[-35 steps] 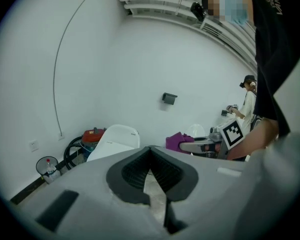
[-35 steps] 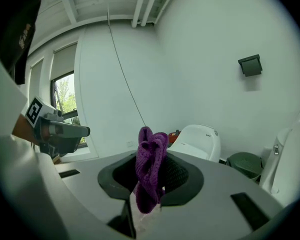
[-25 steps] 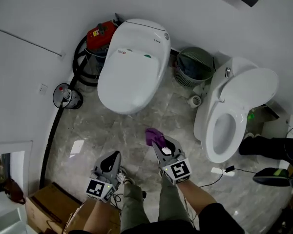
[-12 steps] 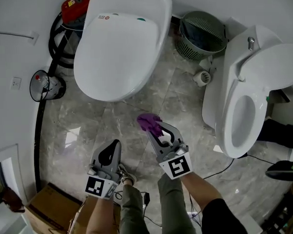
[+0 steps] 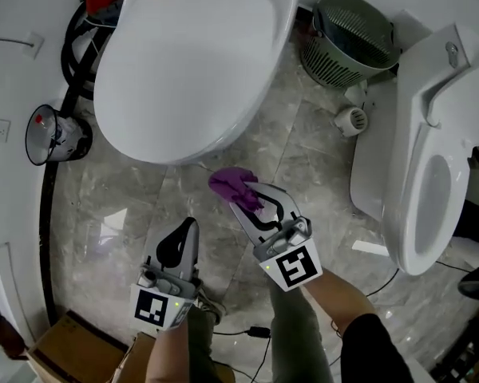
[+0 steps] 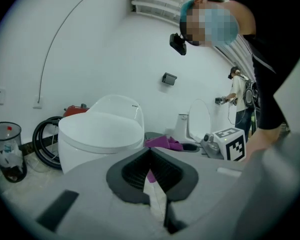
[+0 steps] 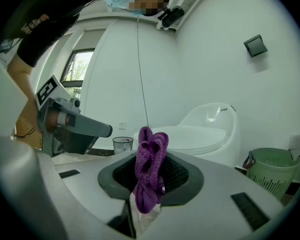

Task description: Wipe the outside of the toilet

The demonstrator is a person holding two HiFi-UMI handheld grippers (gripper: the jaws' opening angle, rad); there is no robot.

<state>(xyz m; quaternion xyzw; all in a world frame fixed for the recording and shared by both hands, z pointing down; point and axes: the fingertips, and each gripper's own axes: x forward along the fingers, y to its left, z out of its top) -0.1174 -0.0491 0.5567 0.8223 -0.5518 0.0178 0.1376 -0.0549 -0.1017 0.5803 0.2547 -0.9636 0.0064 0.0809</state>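
A white closed-lid toilet (image 5: pixel 188 62) fills the top of the head view; it also shows in the left gripper view (image 6: pixel 101 131) and the right gripper view (image 7: pixel 202 134). My right gripper (image 5: pixel 241 196) is shut on a purple cloth (image 5: pixel 233 185) (image 7: pixel 150 171), held just below the toilet's front rim. The cloth (image 6: pixel 164 143) also peeks past my left jaws. My left gripper (image 5: pixel 184 234) hangs lower left over the floor, shut with nothing in it.
A second white toilet (image 5: pixel 431 158) with its lid up stands at the right. A green wire basket (image 5: pixel 347 34) sits between the toilets. A black hose (image 5: pixel 68 46) and a clear cup (image 5: pixel 52 134) lie at the left. A cardboard box (image 5: pixel 72 349) sits bottom left.
The view has closed in on the closed-lid toilet. My right gripper with the purple cloth has come nearer its front rim. The left gripper has held its place beside it.
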